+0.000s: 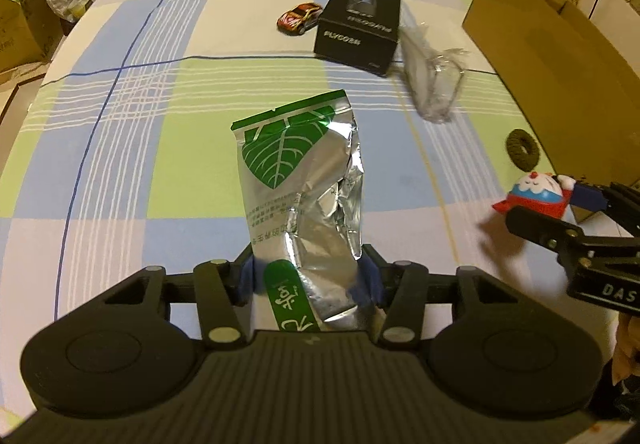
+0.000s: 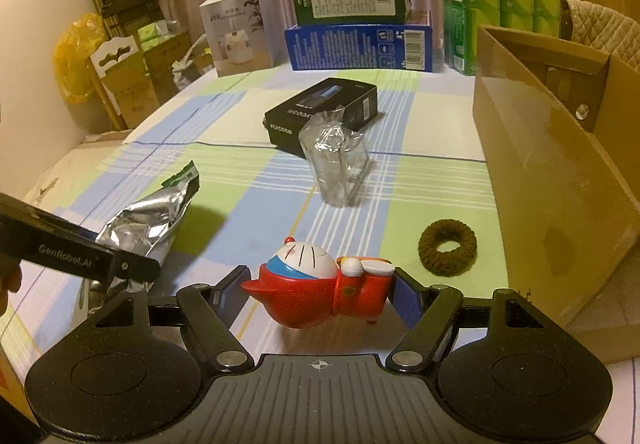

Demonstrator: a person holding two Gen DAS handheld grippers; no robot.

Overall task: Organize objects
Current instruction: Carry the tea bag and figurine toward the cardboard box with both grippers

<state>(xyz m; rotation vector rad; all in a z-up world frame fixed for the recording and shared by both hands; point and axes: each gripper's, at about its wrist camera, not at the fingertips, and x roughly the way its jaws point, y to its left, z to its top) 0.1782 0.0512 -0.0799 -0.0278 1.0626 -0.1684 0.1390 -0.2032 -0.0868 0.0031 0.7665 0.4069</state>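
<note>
Left hand-held gripper (image 1: 308,276) is clamped on the bottom end of the foil pouch (image 1: 304,195), and most of the bag sticks out forward past the pads. The foil is crumpled and slick, so with a low grip it can flop or slide out on a fast swing.

Right hand-held gripper (image 2: 318,294) is closed on the red and white toy figure (image 2: 320,284), which lies sideways between the pads. The body is rounded plastic and looks pinched near its ends, so it could pivot or pop out.

The two tools are close together: the left one crosses the near-left corner of the right camera view. There's a collision risk if both head for the cardboard box (image 2: 560,171) on the right at once.

Brown hair tie (image 2: 447,242) lies on the table (image 2: 240,179) just beside the box wall; a low pass would drag it.

Farther out, the clear plastic container (image 2: 336,159) touches or sits just in front of the black box (image 2: 324,115). It's light and easily knocked.

Toy car (image 1: 300,17) is far left of the black box, clear of both tools.
</note>
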